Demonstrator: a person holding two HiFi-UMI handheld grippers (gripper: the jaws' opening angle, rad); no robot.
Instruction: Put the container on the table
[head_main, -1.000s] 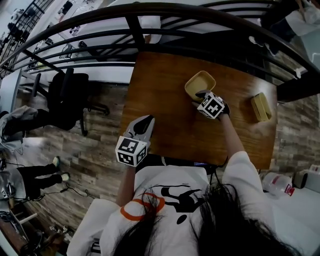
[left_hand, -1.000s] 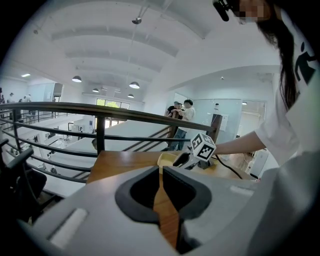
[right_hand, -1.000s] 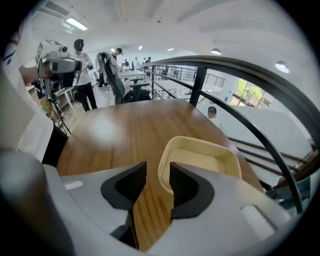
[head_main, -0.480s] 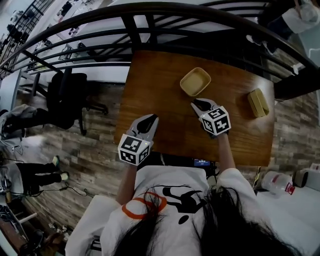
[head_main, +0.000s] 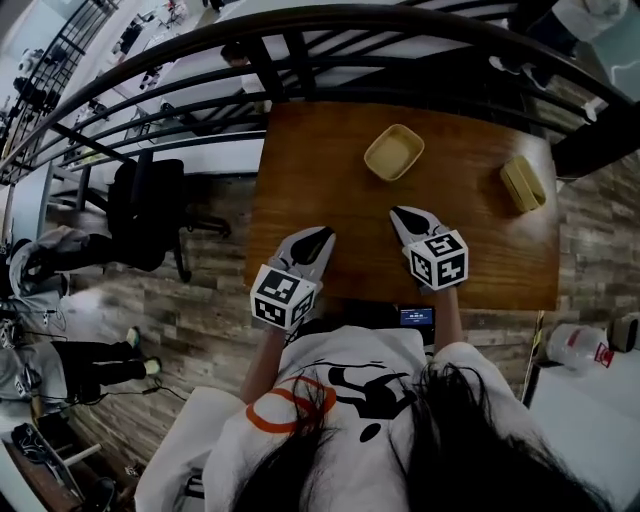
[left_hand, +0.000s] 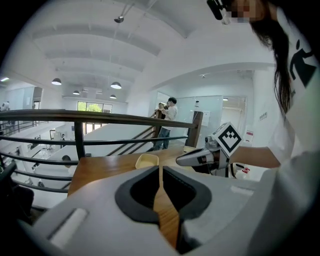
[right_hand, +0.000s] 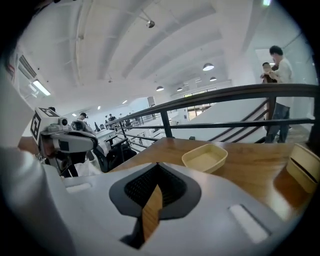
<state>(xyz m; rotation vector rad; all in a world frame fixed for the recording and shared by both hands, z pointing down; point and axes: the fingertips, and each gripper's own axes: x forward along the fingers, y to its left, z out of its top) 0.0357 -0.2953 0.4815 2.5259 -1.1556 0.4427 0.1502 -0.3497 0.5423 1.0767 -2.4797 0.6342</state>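
I see the container (head_main: 393, 152) sitting upright on the surface (head_main: 320, 180) toward the far edge, nothing touching it. The left tongs (head_main: 321, 233) and right tongs (head_main: 401, 212) are both closed and empty by the near edge. Placement looks done; nothing left.

The person reaches both arms forward, the left arm (head_main: 258, 355) bent slightly outward. The left gripper (head_main: 321, 234) and right gripper (head_main: 398, 212) point ahead side by side, a little apart. Both have jaws closed and empty, and they appear to hover.
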